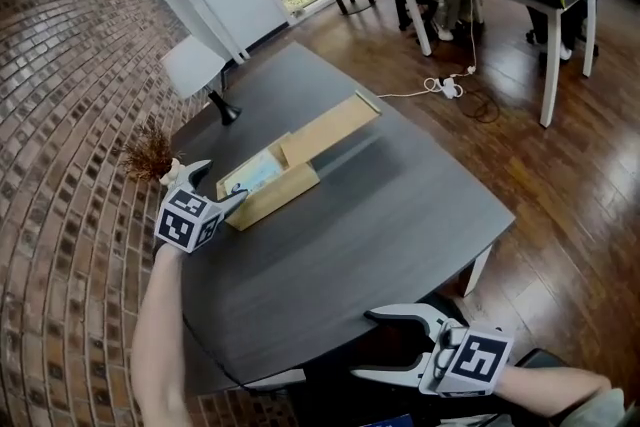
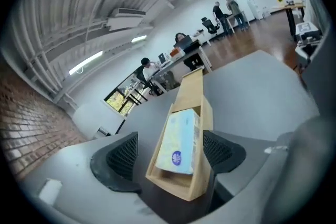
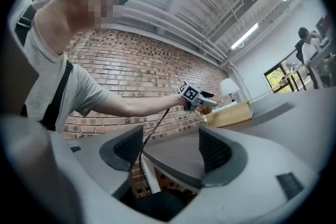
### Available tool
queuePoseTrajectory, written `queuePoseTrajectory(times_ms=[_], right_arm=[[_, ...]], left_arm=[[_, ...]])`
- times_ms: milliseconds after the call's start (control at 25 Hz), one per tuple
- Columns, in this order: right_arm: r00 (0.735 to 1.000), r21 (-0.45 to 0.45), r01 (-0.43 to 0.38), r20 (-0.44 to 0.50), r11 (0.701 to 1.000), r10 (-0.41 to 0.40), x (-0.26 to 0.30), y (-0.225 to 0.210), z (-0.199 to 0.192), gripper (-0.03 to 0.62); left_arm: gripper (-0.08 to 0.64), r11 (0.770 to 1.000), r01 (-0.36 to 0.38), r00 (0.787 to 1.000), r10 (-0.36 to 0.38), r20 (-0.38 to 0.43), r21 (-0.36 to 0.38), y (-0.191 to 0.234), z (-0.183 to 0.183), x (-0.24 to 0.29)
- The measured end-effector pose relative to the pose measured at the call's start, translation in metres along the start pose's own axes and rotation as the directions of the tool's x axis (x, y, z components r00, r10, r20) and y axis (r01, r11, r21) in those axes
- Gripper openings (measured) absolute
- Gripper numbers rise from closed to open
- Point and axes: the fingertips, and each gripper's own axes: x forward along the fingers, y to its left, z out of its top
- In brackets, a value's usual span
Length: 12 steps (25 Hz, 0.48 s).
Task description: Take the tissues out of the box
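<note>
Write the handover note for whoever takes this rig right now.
Left tool: jaws apart, holding nothing, at the open end of the wooden box.
Right tool: jaws apart, empty, off the near edge of the table.
The box sits on the table with its sliding lid drawn partway out. The tissue pack lies in the uncovered part.
Done: box open.
Left: grip the pack and lift it out.
</note>
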Motion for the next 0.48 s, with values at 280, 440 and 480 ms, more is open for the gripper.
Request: queuePoseTrajectory(times_ms=[280, 440, 480], right_arm=[[1.000, 0.011, -0.002, 0.002, 1.000, 0.002, -0.001, -0.002, 0.000, 0.330], [1.000, 0.019, -0.001, 0.005, 1.000, 0.001, -0.001, -0.002, 0.001, 0.330], [1.000, 0.020, -0.002, 0.006, 1.000, 0.002, -0.001, -0.003, 0.001, 0.330]], left_arm=[[0.367, 0.994, 0.048, 0.987, -0.032, -0.159, 0.097, 0.015, -0.025, 0.035], [0.393, 0.987, -0.013, 0.976, 0.048, -0.212, 0.163, 0.034, -0.031, 0.043], [0.391, 0.987, 0.000, 0.979, 0.033, -0.202, 0.161, 0.033, -0.027, 0.042]])
